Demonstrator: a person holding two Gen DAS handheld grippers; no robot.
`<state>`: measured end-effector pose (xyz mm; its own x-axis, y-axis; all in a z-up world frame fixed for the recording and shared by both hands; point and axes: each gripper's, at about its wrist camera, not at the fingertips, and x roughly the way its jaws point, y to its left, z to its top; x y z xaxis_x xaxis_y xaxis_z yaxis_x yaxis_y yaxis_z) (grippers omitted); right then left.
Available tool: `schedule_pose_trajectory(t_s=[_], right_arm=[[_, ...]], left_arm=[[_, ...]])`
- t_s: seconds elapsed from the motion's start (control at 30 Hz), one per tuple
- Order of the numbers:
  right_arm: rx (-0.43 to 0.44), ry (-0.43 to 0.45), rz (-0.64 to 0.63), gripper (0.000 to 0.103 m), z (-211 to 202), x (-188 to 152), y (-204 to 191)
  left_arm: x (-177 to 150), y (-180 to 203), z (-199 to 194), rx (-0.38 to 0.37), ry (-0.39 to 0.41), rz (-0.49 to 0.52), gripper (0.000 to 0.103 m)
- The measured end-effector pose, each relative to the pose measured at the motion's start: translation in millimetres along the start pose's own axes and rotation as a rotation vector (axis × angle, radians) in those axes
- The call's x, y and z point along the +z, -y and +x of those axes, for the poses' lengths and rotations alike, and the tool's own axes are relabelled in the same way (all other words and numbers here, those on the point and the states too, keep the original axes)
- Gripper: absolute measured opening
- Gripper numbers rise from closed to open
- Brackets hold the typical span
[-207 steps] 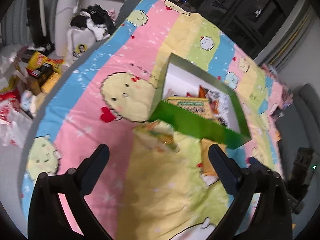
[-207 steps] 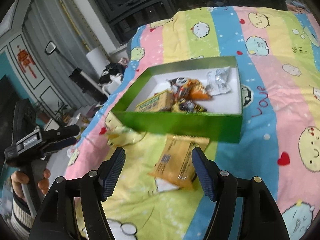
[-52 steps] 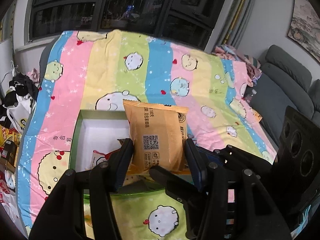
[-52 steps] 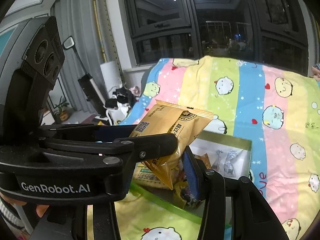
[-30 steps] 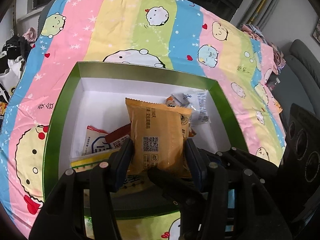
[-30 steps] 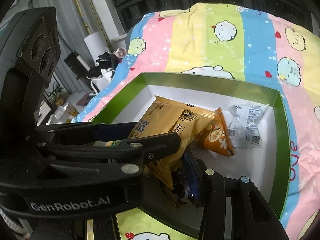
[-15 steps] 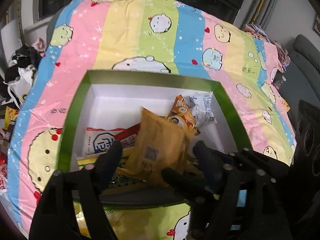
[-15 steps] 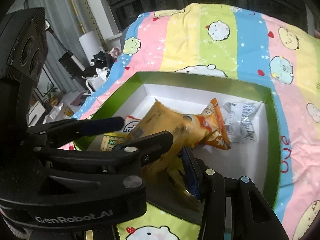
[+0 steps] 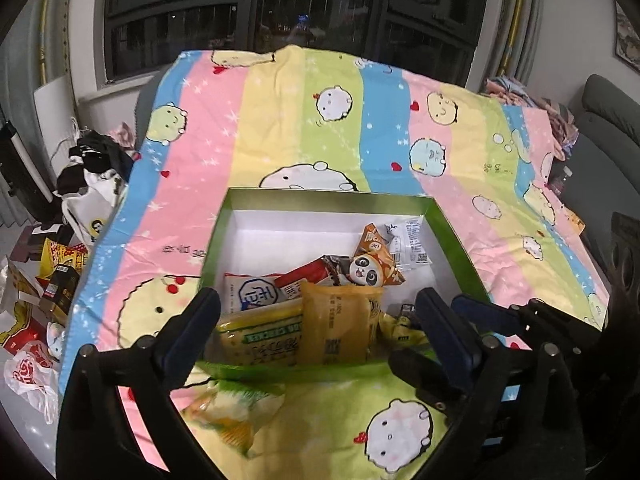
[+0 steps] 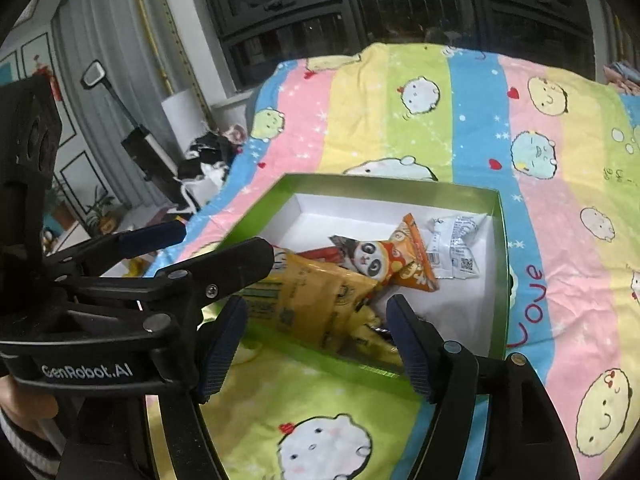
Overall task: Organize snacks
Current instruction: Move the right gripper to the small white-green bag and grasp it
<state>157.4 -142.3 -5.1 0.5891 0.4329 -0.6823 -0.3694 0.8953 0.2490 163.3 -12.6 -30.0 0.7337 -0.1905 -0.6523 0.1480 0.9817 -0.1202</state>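
Note:
The orange-yellow snack packet (image 9: pixel 336 328) (image 10: pixel 316 296) lies loose inside the green box (image 9: pixel 328 196) (image 10: pixel 500 264), against its near wall, on top of other snacks. My left gripper (image 9: pixel 318 332) hovers just before the box with its jaws opening wide, and the pads touch nothing. My right gripper (image 10: pixel 316 344) sits close on the right of the left one. Its jaws are opening too, and the packet lies beyond them, untouched. A yellow-green pack (image 9: pixel 232 412) rests on the blanket in front of the box.
Inside the box are a panda packet (image 9: pixel 372 272), a clear wrapper (image 9: pixel 408 244), a cracker pack (image 9: pixel 260 336) and a white pouch (image 9: pixel 248 292). The striped cartoon blanket (image 9: pixel 360 128) spreads beyond. Bags and boxes (image 9: pixel 48 288) clutter the floor on the left. A grey sofa (image 9: pixel 608 128) stands on the right.
Both grippers let go of the orange-yellow packet, which tipped over and dropped flat into the box. Both have opened and drawn back and up from the box.

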Motion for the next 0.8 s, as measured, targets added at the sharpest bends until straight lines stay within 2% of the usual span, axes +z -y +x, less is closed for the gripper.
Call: schedule_pose_trajectory(t_s=[0.2, 0.3, 0.4, 0.63, 0.8], right_arm=[[0.030, 0.009, -0.034, 0.076, -14.2, -6.3, -22.7], [0.054, -0.009, -0.038, 0.076, -14.9, -11.3, -32.4], [0.077, -0.038, -0.042, 0.076, -11.5, -18.0, -41.1], [0.076, -0.108, -0.075, 0.076, 7.7, -34.6, -57.4], [0.121, -0.165, -0.072, 0.076, 27.3, -45.2, -68.8]], left_arm=[[-11.3, -18.0, -27.2, -0.028, 0.012, -0.049, 0.101], [-22.1, -44.1, -37.4, -0.073, -0.005, -0.135, 0.102], [-34.1, -71.8, -42.4, -0.081, -0.023, -0.238, 0.102], [-76.9, -134.6, -27.4, -0.067, -0.122, -0.450, 0.102], [-90.5, -137.5, -8.7, -0.123, -0.177, -0.479, 0.102]])
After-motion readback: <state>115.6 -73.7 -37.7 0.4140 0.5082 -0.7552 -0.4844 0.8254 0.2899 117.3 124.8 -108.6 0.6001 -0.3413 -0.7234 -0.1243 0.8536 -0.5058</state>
